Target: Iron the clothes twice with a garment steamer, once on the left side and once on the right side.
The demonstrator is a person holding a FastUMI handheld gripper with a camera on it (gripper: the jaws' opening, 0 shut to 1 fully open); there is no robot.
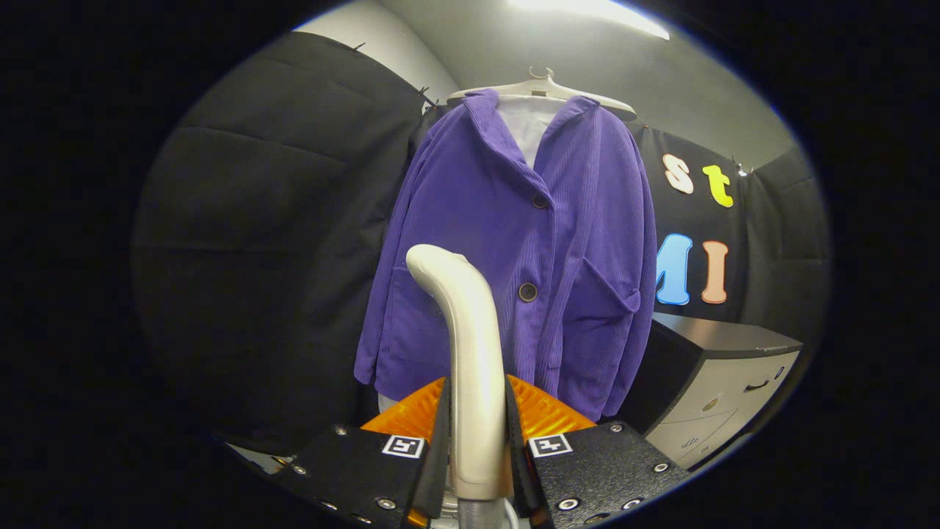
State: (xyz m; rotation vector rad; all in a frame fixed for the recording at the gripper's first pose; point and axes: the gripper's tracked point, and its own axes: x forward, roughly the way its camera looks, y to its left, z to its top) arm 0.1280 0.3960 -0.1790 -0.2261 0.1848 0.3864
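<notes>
The gripper (pixel 476 448) is closed on the garment steamer (pixel 470 353): both fingers (pixel 367 470) press against the sides of its pale handle, which stands upright between them. The handle rises above the fingers and curves at its top toward the left side of the garment. The steamer head faces away from the camera; contact with the fabric cannot be determined.

Beyond the fingers hangs the purple corduroy jacket (pixel 558 242), suspended on a white hanger (pixel 542 90). The jacket is buttoned at the front with two dark buttons (pixel 527 292) visible, and carries a flap pocket on the side nearer the cabinet. A white garment (pixel 527 125) shows at its open collar.

Right of the jacket, a grey drawer cabinet (pixel 723 389) with a dark top stands near the hem
</notes>
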